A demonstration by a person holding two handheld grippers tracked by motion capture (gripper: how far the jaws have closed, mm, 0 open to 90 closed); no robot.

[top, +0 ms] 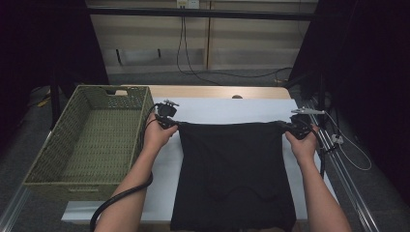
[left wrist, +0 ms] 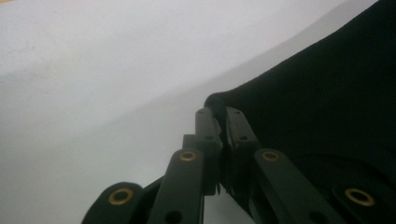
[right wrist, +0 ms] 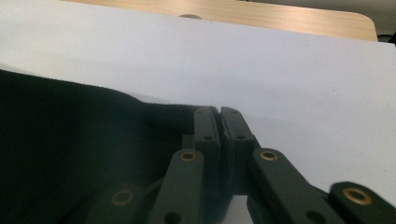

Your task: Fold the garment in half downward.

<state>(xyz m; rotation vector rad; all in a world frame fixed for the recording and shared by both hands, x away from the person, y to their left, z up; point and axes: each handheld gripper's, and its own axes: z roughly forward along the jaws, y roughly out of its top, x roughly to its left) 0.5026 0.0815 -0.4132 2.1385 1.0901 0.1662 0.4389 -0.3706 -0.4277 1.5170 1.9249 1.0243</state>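
Note:
A black garment (top: 232, 169) lies spread on the white table cover, its near end hanging over the front edge. My left gripper (top: 170, 123) is shut on the garment's far left corner; in the left gripper view the black cloth (left wrist: 327, 93) is pinched between the closed jaws of that gripper (left wrist: 219, 112). My right gripper (top: 289, 126) is shut on the far right corner, and the right gripper view has the cloth (right wrist: 70, 140) running into its closed jaws (right wrist: 219, 111). The far edge of the garment is stretched straight between the two grippers.
A green woven basket (top: 58, 145) stands at the table's left, close beside my left hand. The white cover (top: 227, 108) continues beyond the garment to a wooden table edge (top: 217, 92). Cables trail off the right side of the table.

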